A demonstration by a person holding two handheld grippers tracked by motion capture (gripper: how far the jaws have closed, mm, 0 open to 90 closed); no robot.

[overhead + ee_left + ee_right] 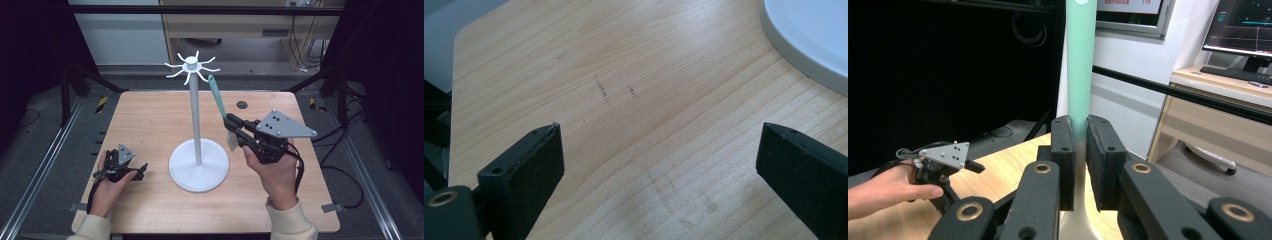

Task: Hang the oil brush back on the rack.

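Green-handled spatula (pixel 218 100), clamped low on its handle between the pads of the right tool (pixel 234 125), just right of the white hook stand (pixel 198 120) on the desk (pixel 150 115). Long axis steep, leaning slightly: green handle tip up and toward the stand's ring of hooks (pixel 192 67), pale blade (pixel 232 140) down, clear of the desk beside the stand's round base (pixel 199 167). Seen from the right gripper view, handle (pixel 1081 65) rising straight up between the closed pads. Left tool (pixel 141 170) well left of the stand's base, low over the desk, jaws wide apart, nothing between them.
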